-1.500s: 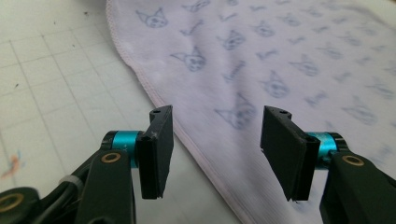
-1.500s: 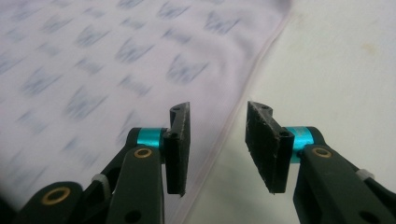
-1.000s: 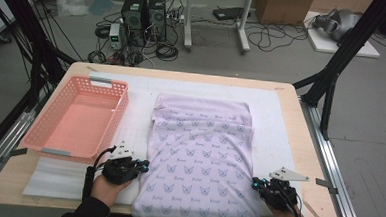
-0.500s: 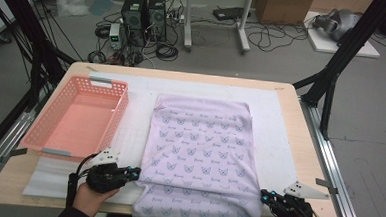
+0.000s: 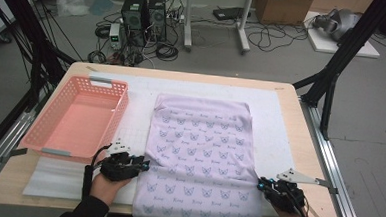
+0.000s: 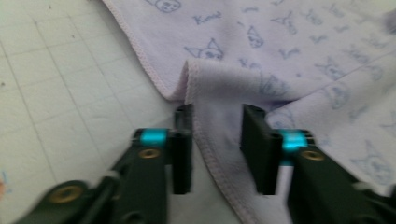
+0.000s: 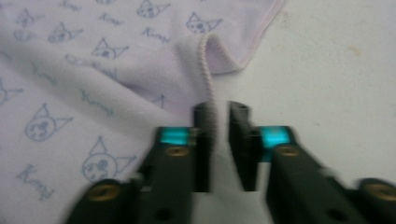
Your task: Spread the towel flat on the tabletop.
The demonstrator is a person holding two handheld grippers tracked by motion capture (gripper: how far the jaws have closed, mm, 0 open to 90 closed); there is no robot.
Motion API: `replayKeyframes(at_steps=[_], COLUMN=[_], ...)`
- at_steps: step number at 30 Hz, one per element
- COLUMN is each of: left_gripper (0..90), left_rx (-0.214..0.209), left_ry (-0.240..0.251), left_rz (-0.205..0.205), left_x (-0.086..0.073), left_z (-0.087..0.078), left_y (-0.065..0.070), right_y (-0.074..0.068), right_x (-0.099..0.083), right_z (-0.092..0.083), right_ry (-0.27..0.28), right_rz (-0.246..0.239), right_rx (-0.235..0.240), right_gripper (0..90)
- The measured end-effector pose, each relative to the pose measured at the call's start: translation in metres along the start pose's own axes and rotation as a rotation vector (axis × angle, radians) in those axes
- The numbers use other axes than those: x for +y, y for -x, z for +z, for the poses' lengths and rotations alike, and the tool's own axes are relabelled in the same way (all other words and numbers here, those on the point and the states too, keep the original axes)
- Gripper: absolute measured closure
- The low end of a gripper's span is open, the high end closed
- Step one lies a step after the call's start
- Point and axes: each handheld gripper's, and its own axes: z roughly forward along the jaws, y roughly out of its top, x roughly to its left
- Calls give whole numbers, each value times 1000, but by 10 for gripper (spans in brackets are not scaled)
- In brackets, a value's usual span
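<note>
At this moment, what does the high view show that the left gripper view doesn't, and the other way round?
The high view alone takes in the pink basket, the right gripper at the towel's other side edge, and the whole table. The left gripper view alone shows the hem raised in a small fold between that gripper's jaws, which have just been opening and stand apart, not pressing it. Both show the lilac towel, the left gripper and the white mat.

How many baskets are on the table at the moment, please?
1: a pink basket sits at the table's left side, beside the lilac towel. Nothing hints at another.
</note>
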Motion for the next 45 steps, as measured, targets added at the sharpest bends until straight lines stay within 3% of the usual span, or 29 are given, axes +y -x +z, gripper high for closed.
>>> replayKeyframes(at_steps=[3,6,11,13,14,16,18,19,22,27,32,38,41,42,43,44,45], left_gripper=[470,471,523,568,591,633,753,803,871,876,877,878,874,855,779,641,545], left_rx=[-21,-41,-111,-126,-120,-69,-13,-14,-13,-50,-99,-194,-231,-231,-217,-188,-169], left_ry=[-5,-7,-4,-12,-9,-6,-10,-12,-25,-65,-78,-108,-137,-139,-137,-123,-100], left_rz=[3,16,81,83,94,137,167,161,191,169,152,138,135,145,143,123,113], left_x=[-7,-17,-26,-27,-28,-29,-28,-28,-27,-26,-27,-31,-37,-39,-40,-38,-36], left_z=[-11,-17,-20,-21,-21,-21,-20,-20,-20,-29,-43,-65,-68,-67,-66,-64,-63], left_y=[0,4,12,13,14,20,23,22,26,22,22,21,22,23,22,21,19], right_y=[-2,-6,-10,-12,-14,-17,-16,-15,-17,-16,-17,-24,-31,-33,-33,-34,-33], right_x=[-2,-10,-22,-22,-23,-24,-25,-24,-24,-26,-31,-32,-36,-37,-38,-39,-39], right_z=[-9,-12,-13,-15,-16,-16,-15,-15,-15,-19,-36,-61,-66,-64,-62,-59,-56], right_ry=[24,-13,-48,-60,-63,-61,-58,-59,-59,-60,-52,-42,-58,-71,-90,-95,-89], right_rz=[-1,-23,-42,-61,-62,-69,-59,-54,-71,-73,-74,-96,-114,-118,-116,-108,-92], right_rx=[23,27,28,25,29,36,38,59,55,74,108,161,172,173,177,167,156], right_gripper=[634,600,598,623,630,683,778,869,882,891,892,893,892,889,872,837,742])
